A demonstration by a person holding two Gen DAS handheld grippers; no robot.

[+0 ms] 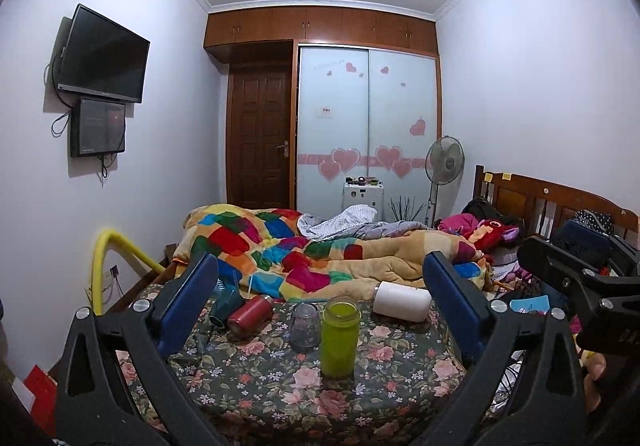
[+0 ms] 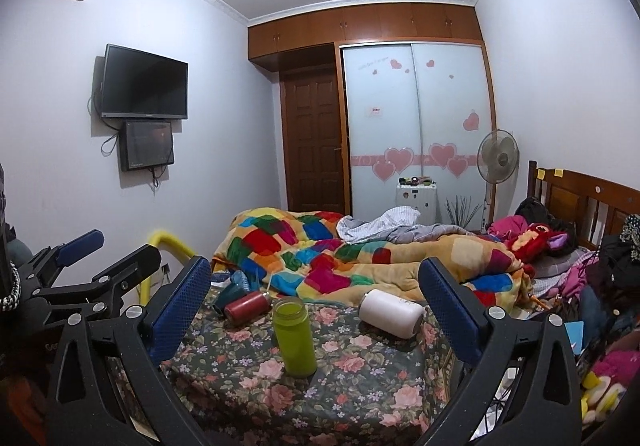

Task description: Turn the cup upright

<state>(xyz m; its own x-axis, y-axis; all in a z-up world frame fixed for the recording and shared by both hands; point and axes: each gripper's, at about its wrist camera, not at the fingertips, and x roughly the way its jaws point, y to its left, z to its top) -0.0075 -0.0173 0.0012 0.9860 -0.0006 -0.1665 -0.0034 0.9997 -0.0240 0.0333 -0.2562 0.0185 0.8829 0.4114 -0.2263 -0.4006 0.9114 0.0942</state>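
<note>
Several cups sit on a floral cloth (image 1: 380, 378) (image 2: 360, 378). A green cup (image 1: 340, 336) (image 2: 294, 336) stands upright in the middle. A clear cup (image 1: 305, 327) stands mouth down just left of it; the right wrist view hides it. A red cup (image 1: 250, 316) (image 2: 246, 308) and a teal cup (image 1: 227, 306) (image 2: 230, 292) lie on their sides at the left. A white cup (image 1: 402, 301) (image 2: 391, 310) lies on its side at the right. My left gripper (image 1: 320, 310) and right gripper (image 2: 316, 310) are both open and empty, short of the cups.
A bed with a patchwork quilt (image 1: 320, 250) (image 2: 360, 258) lies behind the cloth. A wooden headboard (image 1: 552, 201) and piled clothes and toys (image 2: 600, 278) are at the right. A yellow rail (image 1: 116, 246) is at the left. The right gripper shows at the left wrist view's right edge (image 1: 580, 278).
</note>
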